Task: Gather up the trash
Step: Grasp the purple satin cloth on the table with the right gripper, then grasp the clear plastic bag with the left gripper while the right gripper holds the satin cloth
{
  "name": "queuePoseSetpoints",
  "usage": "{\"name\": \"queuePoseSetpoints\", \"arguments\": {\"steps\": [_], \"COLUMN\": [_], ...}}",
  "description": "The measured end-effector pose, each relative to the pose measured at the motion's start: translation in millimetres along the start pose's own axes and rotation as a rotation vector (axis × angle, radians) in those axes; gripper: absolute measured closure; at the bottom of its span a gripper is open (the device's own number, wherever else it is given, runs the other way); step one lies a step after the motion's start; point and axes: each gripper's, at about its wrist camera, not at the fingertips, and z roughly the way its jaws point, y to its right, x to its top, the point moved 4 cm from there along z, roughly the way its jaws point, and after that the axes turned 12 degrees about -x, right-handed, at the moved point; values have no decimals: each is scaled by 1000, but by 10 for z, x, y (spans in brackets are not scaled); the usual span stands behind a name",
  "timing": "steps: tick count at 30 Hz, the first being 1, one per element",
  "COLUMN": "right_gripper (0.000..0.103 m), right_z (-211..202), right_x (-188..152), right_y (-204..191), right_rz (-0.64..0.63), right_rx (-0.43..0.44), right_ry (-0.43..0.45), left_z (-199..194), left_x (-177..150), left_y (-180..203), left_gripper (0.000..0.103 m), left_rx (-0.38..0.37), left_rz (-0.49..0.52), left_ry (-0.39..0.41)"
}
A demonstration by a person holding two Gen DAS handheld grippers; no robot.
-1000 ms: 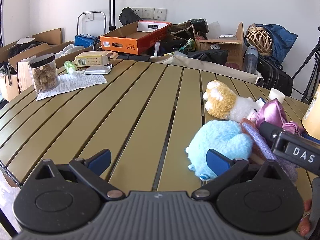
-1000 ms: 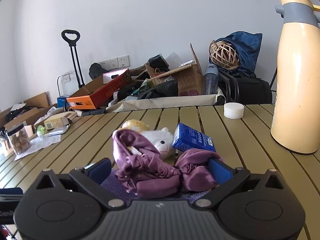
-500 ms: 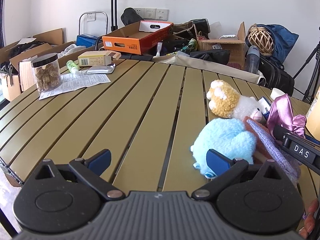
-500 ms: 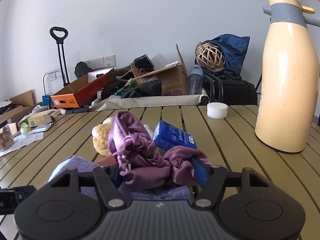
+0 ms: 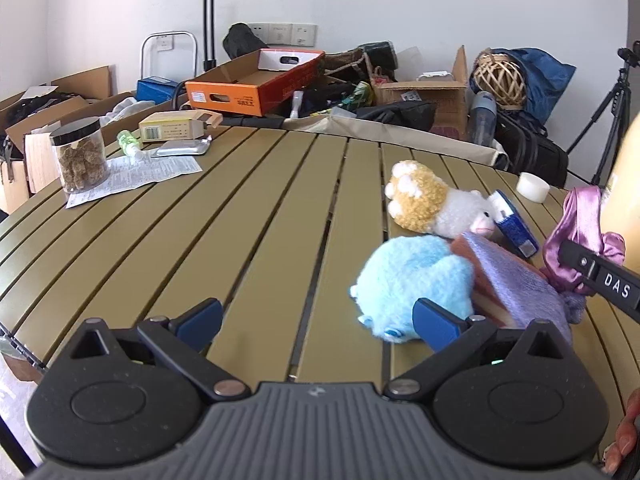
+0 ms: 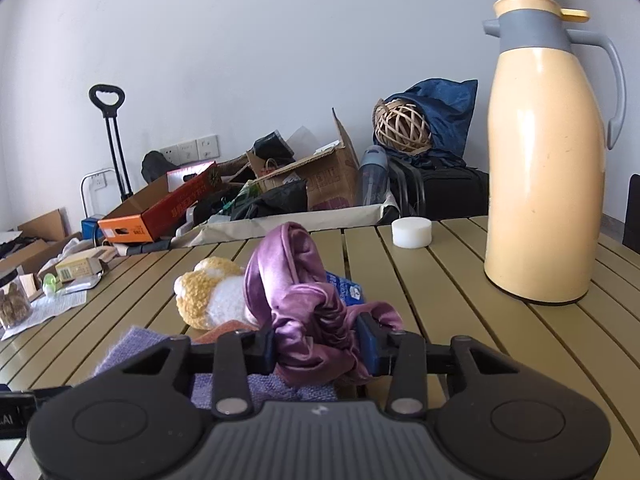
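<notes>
A crumpled purple satin cloth (image 6: pixel 296 300) sits between the jaws of my right gripper (image 6: pixel 316 344). The jaws are closing and both blue pads press on the cloth. In the left wrist view the same cloth (image 5: pixel 576 224) hangs at the far right, above a lilac towel (image 5: pixel 516 276). My left gripper (image 5: pixel 318 320) is open over the slatted table (image 5: pixel 200 240) with nothing between its fingers. A light blue plush (image 5: pixel 416 280) lies just beyond its right fingertip. A yellow and white plush (image 6: pixel 212 296) and a blue tissue pack (image 6: pixel 346 290) lie behind the cloth.
A tall cream thermos (image 6: pixel 544 160) stands on the right of the table, with a white cap (image 6: pixel 412 232) behind it. At the far left are a jar (image 5: pixel 82 156), a printed sheet (image 5: pixel 140 176) and small packets. Boxes and bags crowd the floor beyond the table.
The right gripper's jaws went from wide open to pressed on the purple cloth. In the left wrist view the cloth shifted right, uncovering the tissue pack. The left gripper hardly moved.
</notes>
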Motion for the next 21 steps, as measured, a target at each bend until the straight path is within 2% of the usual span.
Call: {"name": "queuePoseSetpoints", "arguments": {"steps": [3,13,21], "right_gripper": [78,79,79], "right_z": [-88,-368,-556], "right_x": [34,81,129], "right_y": [84,363,649], "right_rz": [14,21,36], "right_rx": [1,1,-21], "right_ry": [22,74,110], "left_z": [-30,-71,47], "left_x": [-32,-187,-322], "left_y": [92,501,824], "left_gripper": [0,0,0], "left_rx": [-31,-140,-185], "left_rz": [17,86,136], "left_ry": [-6,-31,-51]}}
